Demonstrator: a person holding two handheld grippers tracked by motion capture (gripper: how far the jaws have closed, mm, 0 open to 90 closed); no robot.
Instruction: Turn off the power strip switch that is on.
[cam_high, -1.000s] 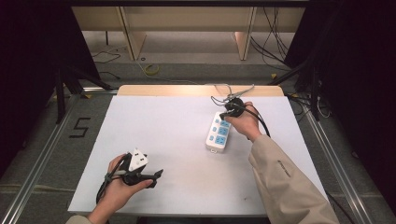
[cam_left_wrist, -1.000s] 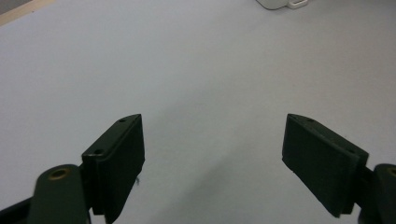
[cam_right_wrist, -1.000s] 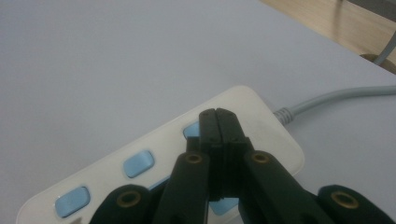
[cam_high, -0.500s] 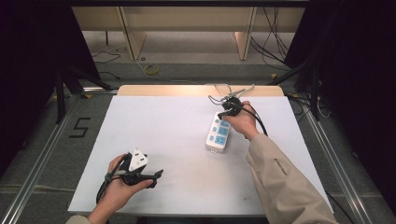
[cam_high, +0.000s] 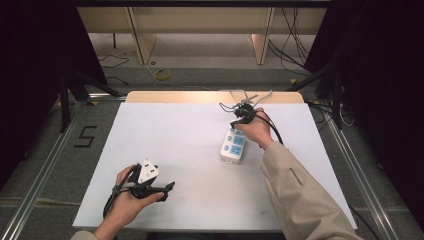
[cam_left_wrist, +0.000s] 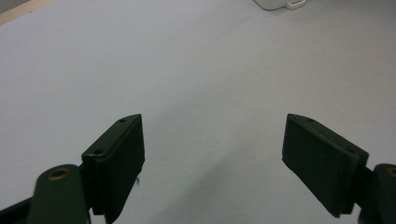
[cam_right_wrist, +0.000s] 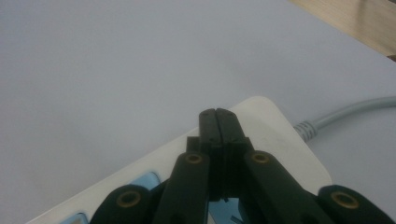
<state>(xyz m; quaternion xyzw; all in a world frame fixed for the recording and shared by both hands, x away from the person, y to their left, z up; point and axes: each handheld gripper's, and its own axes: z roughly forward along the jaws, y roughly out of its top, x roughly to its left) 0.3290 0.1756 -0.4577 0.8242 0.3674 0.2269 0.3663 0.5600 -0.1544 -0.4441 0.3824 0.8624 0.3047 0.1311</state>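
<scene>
A white power strip (cam_high: 233, 146) with blue sockets lies right of the table's middle. Its grey cable (cam_right_wrist: 348, 111) leaves the far end. My right gripper (cam_high: 234, 124) is shut and tilted down over that far end. In the right gripper view its closed tips (cam_right_wrist: 219, 117) rest just above the strip's white casing (cam_right_wrist: 280, 140), and nothing shows between them. Near the front left of the table, a hand holds my left gripper (cam_high: 169, 186), which points right. It stands wide open (cam_left_wrist: 212, 154) over bare table, and a corner of the strip (cam_left_wrist: 279, 3) is far ahead.
The white table top (cam_high: 175, 135) has a wooden strip (cam_high: 165, 96) along its far edge. Loose grey wires (cam_high: 240, 97) lie behind the power strip. Metal rails (cam_high: 45, 165) run along both sides, and the floor at the left carries a "5" mark (cam_high: 85, 136).
My right gripper has shifted slightly left over the far end of the power strip. The left gripper has not moved.
</scene>
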